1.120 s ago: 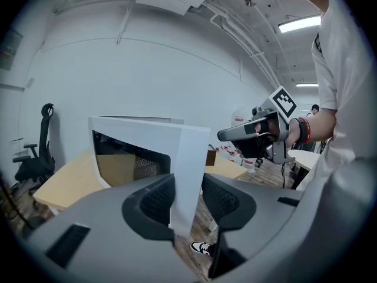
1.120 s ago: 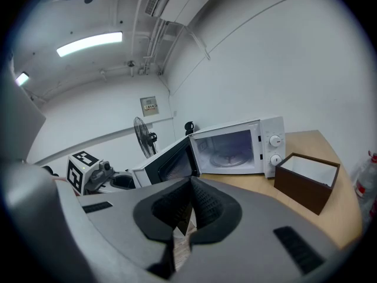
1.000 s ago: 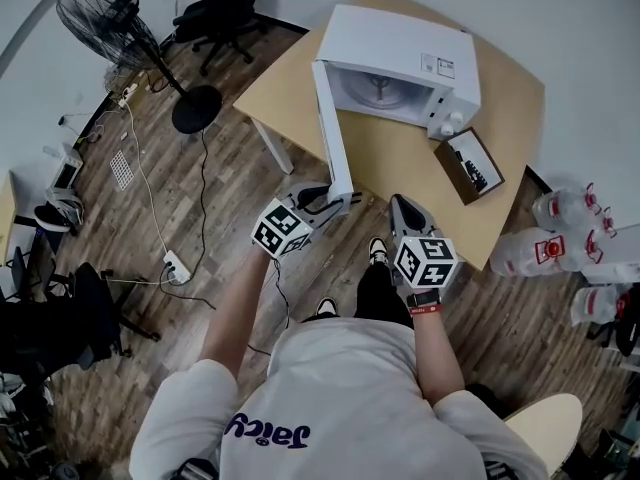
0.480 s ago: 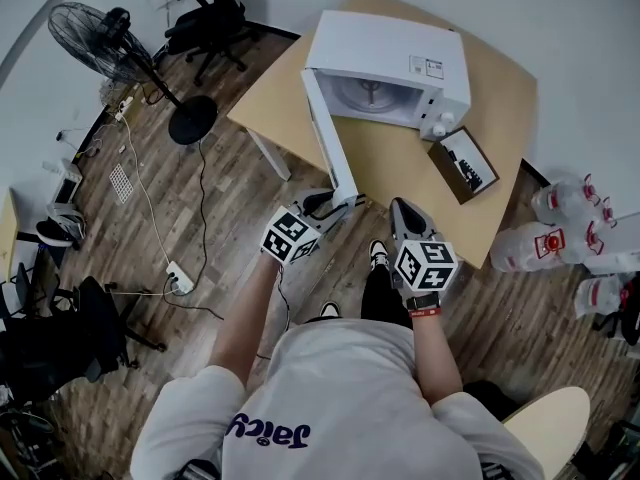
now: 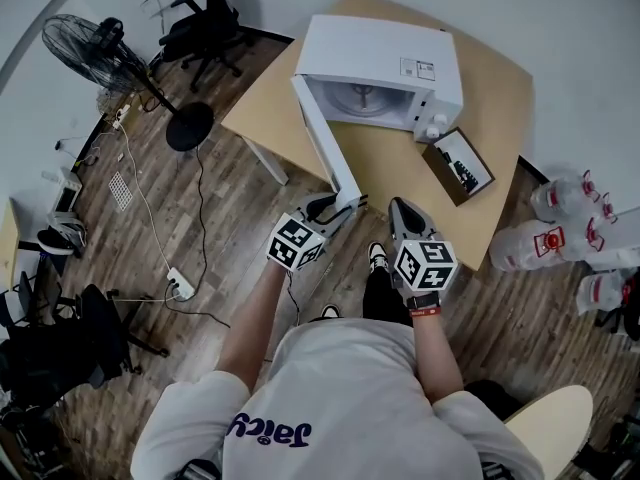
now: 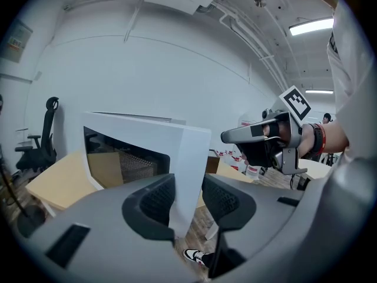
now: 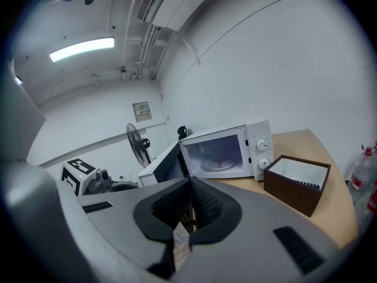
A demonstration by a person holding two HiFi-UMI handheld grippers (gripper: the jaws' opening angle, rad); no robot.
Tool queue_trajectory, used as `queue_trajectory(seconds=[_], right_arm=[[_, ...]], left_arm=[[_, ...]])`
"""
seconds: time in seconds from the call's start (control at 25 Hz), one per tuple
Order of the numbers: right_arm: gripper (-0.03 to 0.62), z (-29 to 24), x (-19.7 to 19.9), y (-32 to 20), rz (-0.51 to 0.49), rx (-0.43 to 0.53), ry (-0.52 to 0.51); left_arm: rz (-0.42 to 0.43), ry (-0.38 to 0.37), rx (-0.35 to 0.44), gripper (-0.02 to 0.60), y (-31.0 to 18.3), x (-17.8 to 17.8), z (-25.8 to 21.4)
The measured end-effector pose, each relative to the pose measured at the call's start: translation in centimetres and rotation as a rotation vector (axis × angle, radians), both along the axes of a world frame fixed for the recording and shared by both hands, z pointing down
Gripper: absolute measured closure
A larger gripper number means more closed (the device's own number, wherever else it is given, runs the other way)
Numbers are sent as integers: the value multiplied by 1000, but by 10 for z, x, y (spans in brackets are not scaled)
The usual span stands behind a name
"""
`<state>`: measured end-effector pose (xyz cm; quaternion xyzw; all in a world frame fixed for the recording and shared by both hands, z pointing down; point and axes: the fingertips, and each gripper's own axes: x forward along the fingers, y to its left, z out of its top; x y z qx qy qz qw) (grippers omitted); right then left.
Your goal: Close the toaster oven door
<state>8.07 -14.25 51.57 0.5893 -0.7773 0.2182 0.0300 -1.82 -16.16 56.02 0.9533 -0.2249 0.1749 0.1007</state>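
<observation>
Door (image 6: 187, 149) bottom behind L tool (image 6: 188, 196) (partly)

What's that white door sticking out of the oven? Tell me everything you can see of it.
The white toaster oven door is a flat, glossy panel with a dark meshed window, seemingly plastic or painted metal. Hinged on one side of the white box-shaped oven, it stands upright, swung wide open over the pale wooden table towards the person. The left gripper is closed on its free edge.

Bright even light from ceiling strips (image 7: 81, 49); fisheye-warped, dark-vignetted edges.
</observation>
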Motion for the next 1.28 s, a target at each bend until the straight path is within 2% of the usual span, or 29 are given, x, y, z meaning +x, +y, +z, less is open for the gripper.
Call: queue_trajectory(seconds=[1.28], right_arm=[[579,8,34,-15,40,-16,-14]], left_arm=[[6,34,-36,421,-13,46,0]])
